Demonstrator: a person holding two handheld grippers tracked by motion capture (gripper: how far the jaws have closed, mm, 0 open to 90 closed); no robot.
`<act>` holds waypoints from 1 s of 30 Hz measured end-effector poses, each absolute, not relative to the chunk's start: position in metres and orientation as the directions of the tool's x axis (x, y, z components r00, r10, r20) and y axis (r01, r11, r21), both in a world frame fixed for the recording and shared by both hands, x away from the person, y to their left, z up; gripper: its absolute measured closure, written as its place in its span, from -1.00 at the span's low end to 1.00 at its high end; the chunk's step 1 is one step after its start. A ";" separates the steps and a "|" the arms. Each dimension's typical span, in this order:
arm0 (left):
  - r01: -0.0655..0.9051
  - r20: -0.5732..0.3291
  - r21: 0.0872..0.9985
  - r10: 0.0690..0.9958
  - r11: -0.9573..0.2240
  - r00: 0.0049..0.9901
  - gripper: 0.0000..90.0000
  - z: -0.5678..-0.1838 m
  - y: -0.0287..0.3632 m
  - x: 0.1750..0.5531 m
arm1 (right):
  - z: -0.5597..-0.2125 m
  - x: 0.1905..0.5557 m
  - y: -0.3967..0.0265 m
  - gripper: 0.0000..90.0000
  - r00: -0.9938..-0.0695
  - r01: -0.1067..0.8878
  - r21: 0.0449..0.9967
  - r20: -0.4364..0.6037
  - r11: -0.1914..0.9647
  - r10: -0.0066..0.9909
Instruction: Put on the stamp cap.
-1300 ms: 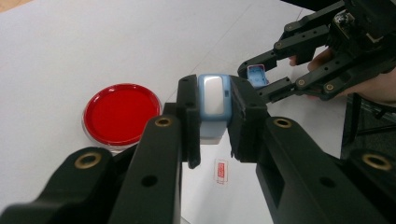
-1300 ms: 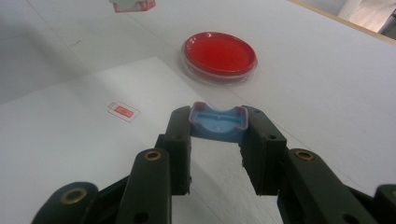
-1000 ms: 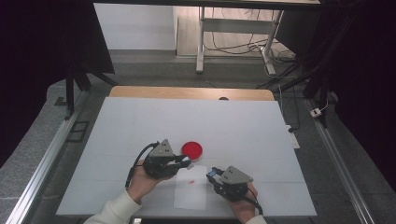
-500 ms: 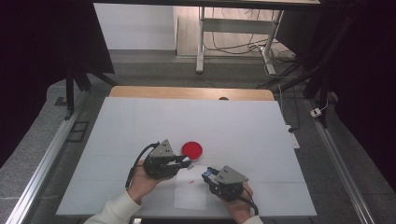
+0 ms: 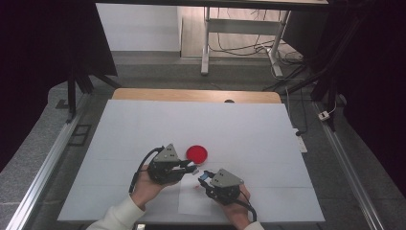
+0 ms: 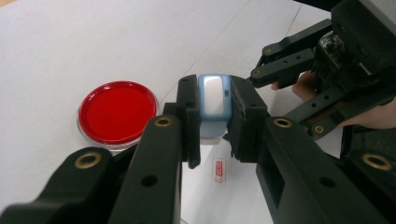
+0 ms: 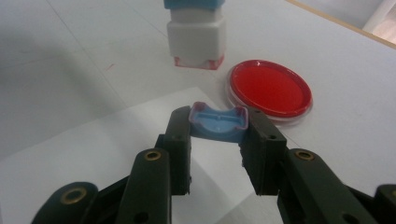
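My left gripper point(image 5: 190, 167) is shut on a small stamp point(image 6: 213, 100) with a blue top and a white body, and holds it just above the table. The stamp's lower rim is red in the right gripper view point(image 7: 196, 39). My right gripper point(image 5: 203, 176) is shut on a blue cap point(image 7: 218, 122), a little nearer the person than the stamp. The two grippers point at each other, a short gap apart. A round red dish point(image 5: 197, 153) lies flat just beyond them.
A white sheet of paper point(image 5: 194, 201) lies under the grippers near the front edge and bears a small red stamp mark point(image 6: 218, 170). The white table point(image 5: 249, 129) stretches far and to both sides. Metal rails run along its left and right.
My right gripper has slid a little to the left with the blue cap, closer to the left gripper. The left gripper and the stamp have stayed where they were.
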State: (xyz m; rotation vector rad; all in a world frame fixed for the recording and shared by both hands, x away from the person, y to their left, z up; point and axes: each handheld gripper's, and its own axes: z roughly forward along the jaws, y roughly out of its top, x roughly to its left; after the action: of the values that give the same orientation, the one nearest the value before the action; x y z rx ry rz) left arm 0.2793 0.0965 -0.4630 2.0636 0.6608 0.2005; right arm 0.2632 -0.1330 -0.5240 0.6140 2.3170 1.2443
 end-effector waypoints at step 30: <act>0.374 -0.111 0.827 0.531 -0.419 0.840 0.69 -0.466 0.091 0.277 | -0.526 0.265 -0.116 0.43 -0.802 0.186 0.866 -0.139 0.465 0.581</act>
State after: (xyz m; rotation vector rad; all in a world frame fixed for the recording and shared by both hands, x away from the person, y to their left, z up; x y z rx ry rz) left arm 0.2769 0.0915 -0.4661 2.0572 0.6623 0.2065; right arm 0.2652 -0.1160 -0.5256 0.6425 2.3004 1.2841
